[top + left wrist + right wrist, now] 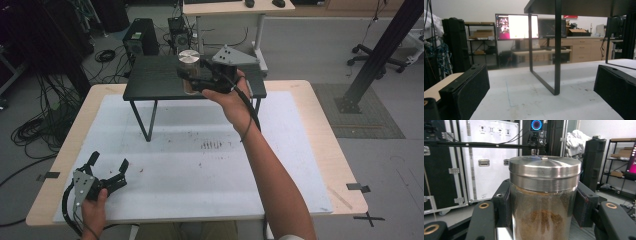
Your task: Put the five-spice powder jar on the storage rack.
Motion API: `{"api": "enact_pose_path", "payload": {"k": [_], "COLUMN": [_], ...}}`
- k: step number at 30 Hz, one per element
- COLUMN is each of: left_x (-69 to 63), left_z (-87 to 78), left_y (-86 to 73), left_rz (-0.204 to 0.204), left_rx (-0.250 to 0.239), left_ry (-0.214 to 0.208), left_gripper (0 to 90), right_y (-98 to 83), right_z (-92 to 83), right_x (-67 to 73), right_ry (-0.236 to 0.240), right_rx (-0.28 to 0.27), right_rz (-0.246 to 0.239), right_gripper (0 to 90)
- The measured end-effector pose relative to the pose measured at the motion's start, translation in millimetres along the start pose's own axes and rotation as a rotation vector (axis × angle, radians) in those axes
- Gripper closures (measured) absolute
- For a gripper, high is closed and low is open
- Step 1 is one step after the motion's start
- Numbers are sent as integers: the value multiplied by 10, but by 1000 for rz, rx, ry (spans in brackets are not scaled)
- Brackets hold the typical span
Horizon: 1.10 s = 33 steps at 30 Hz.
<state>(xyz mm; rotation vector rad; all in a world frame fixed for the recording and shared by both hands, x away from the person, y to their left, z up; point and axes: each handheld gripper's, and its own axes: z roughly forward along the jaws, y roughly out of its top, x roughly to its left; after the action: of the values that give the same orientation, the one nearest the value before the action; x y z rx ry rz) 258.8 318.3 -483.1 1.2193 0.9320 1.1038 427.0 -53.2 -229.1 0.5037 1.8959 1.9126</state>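
**The table and what stands on it**

A light wooden table carries a white mat that covers most of its top. At the far side, a small black stand with thin metal legs stands on the mat. Small dark crumbs lie near the middle.

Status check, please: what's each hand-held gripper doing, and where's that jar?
Right hand-held gripper shut on glass jar, steel lid on, over the small black stand. Left hand-held gripper open, empty, low on the white mat. Nothing in the way.
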Motion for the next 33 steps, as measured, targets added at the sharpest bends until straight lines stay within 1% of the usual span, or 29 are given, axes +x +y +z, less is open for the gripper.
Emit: {"api": "enact_pose_path", "payload": {"k": [3, 12, 25, 29, 33], "left_x": [0, 0, -3, -3, -2], "left_z": [1, 0, 2, 1, 0], "left_y": [0, 1, 0, 0, 1], "left_rz": [0, 3, 1, 0, 2], "left_rx": [2, 1, -4, -1, 0], "left_ry": [-1, -3, -5, -5, -5], "left_gripper": [4, 4, 4, 4, 4], "right_y": [8, -22, -201, -255, -297], "right_z": [46, 197, 406, 446, 476], "right_x": [-81, -291, -534, -595, -634], "right_ry": [-14, -75, -156, -173, -180], "right_rx": [2, 0, 10, 6, 6], "right_rz": [10, 11, 44, 66, 77], "right_gripper": [432, 433, 433, 432, 433]}}
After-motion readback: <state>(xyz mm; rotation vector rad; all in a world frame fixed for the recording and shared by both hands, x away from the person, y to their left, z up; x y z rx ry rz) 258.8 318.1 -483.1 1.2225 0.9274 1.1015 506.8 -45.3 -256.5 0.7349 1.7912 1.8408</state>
